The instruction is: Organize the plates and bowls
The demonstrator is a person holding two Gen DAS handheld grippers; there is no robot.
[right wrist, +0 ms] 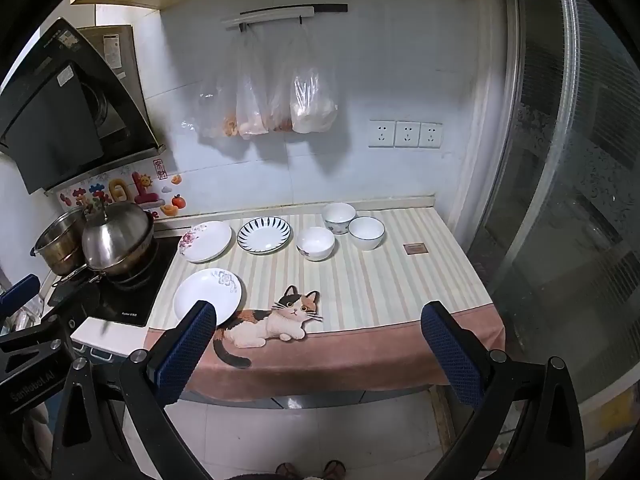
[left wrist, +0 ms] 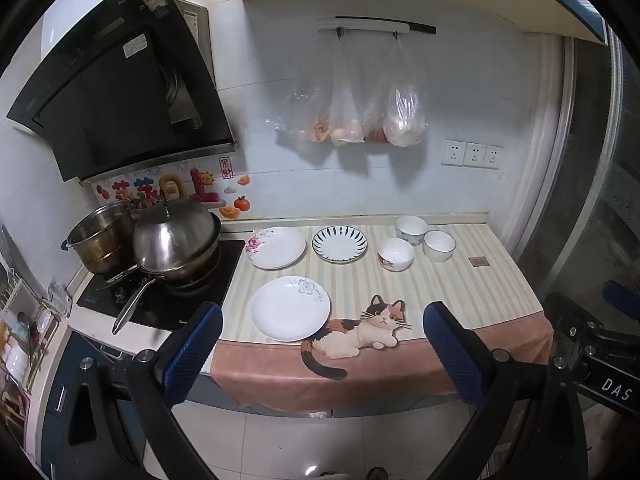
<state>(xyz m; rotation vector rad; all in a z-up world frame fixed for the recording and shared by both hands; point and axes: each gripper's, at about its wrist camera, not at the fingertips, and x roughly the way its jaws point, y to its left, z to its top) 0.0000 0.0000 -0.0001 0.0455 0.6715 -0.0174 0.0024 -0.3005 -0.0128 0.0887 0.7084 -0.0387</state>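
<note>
Lying on the striped cloth (left wrist: pixel 460 280) ahead of both tongs, three plates and three bowls are seen. Nothing is held: the left gripper (left wrist: pixel 322 344) and right gripper (right wrist: pixel 320 344) are spread wide, well short of them. The nearest plate (left wrist: pixel 290 308) is set just beyond the left gripper; the bowls (right wrist: pixel 340 230) are clustered farther back.

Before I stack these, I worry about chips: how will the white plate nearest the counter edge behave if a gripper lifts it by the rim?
The white plate looks like glazed ceramic, so probably stiff, slick against the pads and breakable if dropped. It lies flat on the striped cloth, which may bunch if the plate is pushed. Its shallow rim gives little to pinch, so it could tilt.
</note>
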